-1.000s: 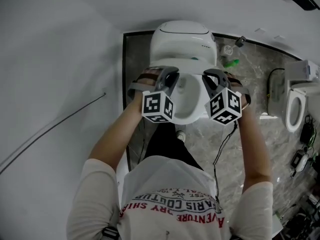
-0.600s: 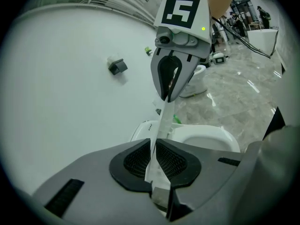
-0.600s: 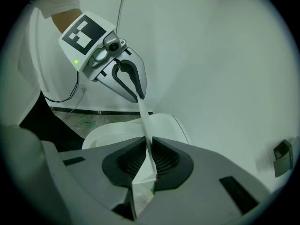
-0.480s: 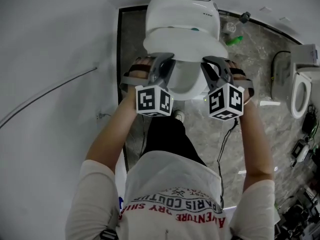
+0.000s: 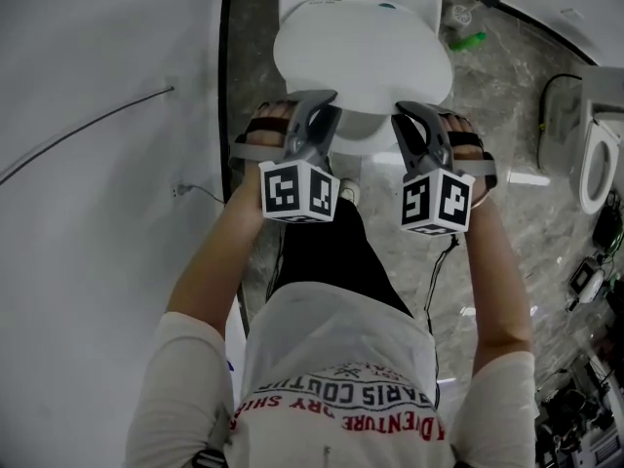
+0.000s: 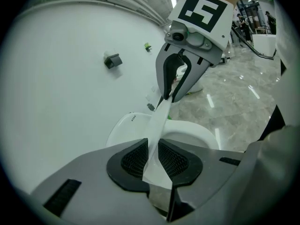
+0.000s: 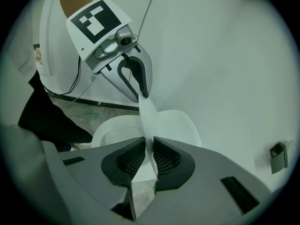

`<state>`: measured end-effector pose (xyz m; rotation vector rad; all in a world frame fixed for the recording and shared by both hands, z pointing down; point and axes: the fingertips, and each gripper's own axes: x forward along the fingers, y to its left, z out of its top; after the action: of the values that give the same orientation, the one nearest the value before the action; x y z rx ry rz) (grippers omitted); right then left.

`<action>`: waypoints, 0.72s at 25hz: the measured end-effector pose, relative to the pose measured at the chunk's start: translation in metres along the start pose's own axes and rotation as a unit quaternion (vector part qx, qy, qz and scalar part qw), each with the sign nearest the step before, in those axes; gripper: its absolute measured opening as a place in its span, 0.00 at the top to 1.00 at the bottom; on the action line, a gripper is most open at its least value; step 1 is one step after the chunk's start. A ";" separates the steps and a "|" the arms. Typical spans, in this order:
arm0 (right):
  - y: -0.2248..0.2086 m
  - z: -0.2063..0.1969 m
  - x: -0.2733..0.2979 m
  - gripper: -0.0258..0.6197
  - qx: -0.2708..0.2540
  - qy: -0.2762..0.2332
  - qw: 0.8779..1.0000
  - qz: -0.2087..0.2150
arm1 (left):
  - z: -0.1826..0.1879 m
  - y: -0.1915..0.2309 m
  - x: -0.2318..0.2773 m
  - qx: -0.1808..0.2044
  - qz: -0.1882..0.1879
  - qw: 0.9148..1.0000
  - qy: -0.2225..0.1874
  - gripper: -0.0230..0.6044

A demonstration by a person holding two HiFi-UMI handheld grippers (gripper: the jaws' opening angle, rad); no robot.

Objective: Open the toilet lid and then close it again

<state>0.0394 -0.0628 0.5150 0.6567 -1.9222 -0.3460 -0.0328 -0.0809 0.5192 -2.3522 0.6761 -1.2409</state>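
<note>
The white toilet lid point(image 5: 361, 52) hangs low over the seat point(image 5: 353, 136), whose front rim shows beneath it. My left gripper point(image 5: 322, 103) grips the lid's front edge on the left and my right gripper point(image 5: 410, 111) grips it on the right. In the left gripper view the thin lid edge point(image 6: 158, 123) runs between my left gripper's point(image 6: 153, 156) pads, which touch it; these jaws have just been opening, with the lid still between them. The right gripper view shows the same edge point(image 7: 149, 118) pinched in my right gripper point(image 7: 149, 161).
A white wall point(image 5: 97, 203) with a thin cable point(image 5: 88, 130) stands close on the left. On the marble floor lie a green bottle point(image 5: 466, 40), another toilet seat point(image 5: 595, 159) and cables point(image 5: 585, 281) at the right. The person's legs point(image 5: 331, 252) stand before the bowl.
The lid has come down from nearly upright to low over the bowl. Both grippers have sunk with it and drawn toward the person, still on its front edge.
</note>
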 end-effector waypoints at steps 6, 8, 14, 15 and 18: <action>0.052 -0.014 0.012 0.90 0.005 0.009 0.999 0.037 | -0.022 -0.050 0.002 0.015 -0.031 0.999 0.017 0.83; 0.071 -0.019 0.018 0.89 -0.005 0.013 0.999 0.040 | -0.031 -0.068 0.005 0.026 -0.036 0.999 0.023 0.83; 0.116 -0.038 0.036 0.87 -0.025 0.025 0.998 0.052 | -0.052 -0.113 0.016 0.047 -0.059 0.996 0.040 0.81; 0.123 -0.040 0.039 0.87 -0.027 0.028 0.998 0.054 | -0.057 -0.119 0.019 0.049 -0.062 0.996 0.041 0.80; 0.143 -0.047 0.050 0.87 -0.027 0.031 0.997 0.061 | -0.070 -0.139 0.025 0.049 -0.077 0.995 0.046 0.79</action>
<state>0.0240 0.0259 0.6452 0.5062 -1.8770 -0.2962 -0.0469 0.0081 0.6486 -2.3131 0.4580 -1.4226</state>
